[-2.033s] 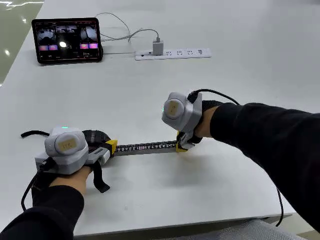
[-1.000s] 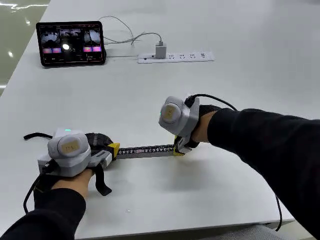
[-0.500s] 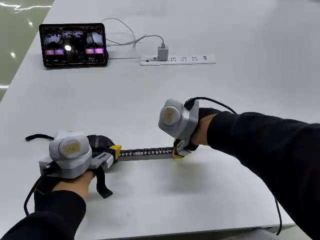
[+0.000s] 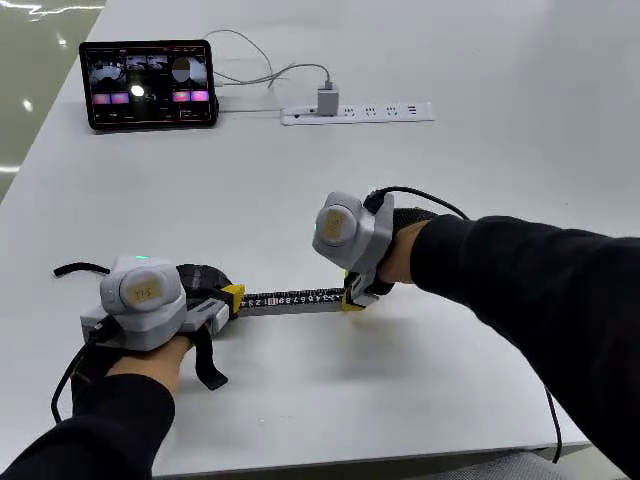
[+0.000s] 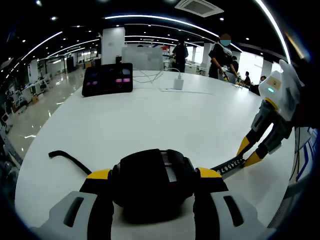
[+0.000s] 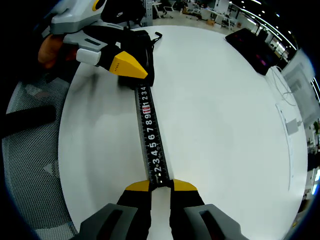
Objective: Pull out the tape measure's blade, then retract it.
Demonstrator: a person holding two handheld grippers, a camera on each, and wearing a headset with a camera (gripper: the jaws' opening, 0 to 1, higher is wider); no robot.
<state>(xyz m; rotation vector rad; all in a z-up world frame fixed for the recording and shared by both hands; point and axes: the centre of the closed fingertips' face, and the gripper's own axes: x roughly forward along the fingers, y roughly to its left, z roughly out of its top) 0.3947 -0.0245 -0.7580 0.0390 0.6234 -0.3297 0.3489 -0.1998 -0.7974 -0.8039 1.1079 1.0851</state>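
so the left gripper has its yellow-tipped jaws clamped on either side of the round black tape measure case, which sits flat on the white table near the front edge; makes sense, you need the body pinned down or it'd just slide along when the blade gets tugged; the right gripper is down low on the table with its jaws pinched shut on the very tip of the dark blade with white numbers, right at the low end of the scale; the blade lies flat and straight between the two grippers, a short stretch of it out, so my guess is this is somewhere in the pull-or-return part and I can't say which; holding the tip instead of letting go is probably so it feeds back gently rather than snapping in; only container-ish thing here is the case itself, and the rest of the blade is presumably coiled inside it, can't see in obviously; a black wrist strap trails off the case to the side; far end of the table has a black tablet and a white power strip, well apart from the action.
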